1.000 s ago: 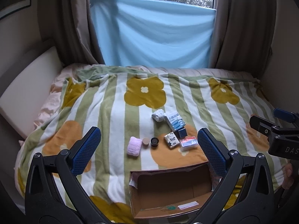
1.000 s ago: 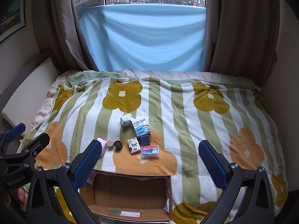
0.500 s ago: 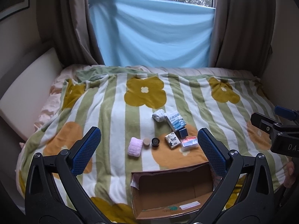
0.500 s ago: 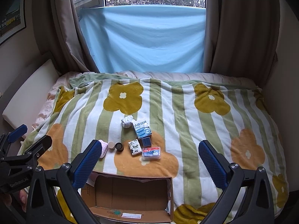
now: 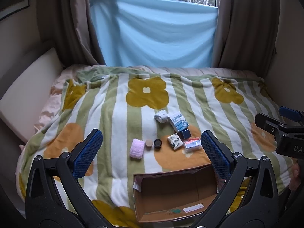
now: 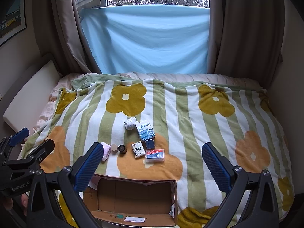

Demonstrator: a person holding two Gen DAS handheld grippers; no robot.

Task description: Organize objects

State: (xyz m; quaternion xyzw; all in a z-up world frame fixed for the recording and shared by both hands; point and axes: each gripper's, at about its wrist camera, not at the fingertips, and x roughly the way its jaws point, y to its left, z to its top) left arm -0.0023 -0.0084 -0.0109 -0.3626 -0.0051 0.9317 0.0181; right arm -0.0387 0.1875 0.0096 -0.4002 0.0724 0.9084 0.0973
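Both tools are held above the near edge of the bed, nothing gripped: left gripper (image 5: 152, 152) with fingers wide apart, right gripper (image 6: 152, 163) likewise.

The cardboard box (image 6: 133, 199) lies open and holds no loose item, on the blanket (image 5: 114, 114). All items lie just beyond the box's far wall — pink towel (image 5: 136, 148), tan cap (image 5: 148, 143), black cap (image 5: 157, 143), patterned pouch (image 5: 175, 142), clear case (image 5: 192, 144), dark cube (image 5: 185, 133), blue-white carton (image 5: 179, 122), rolled sock (image 5: 161, 115).

Risks, judged: soft bedding may let small caps roll or sink under finger pressure; closely packed carton, cube and case may be nudged together — a neighbour could be dragged along.
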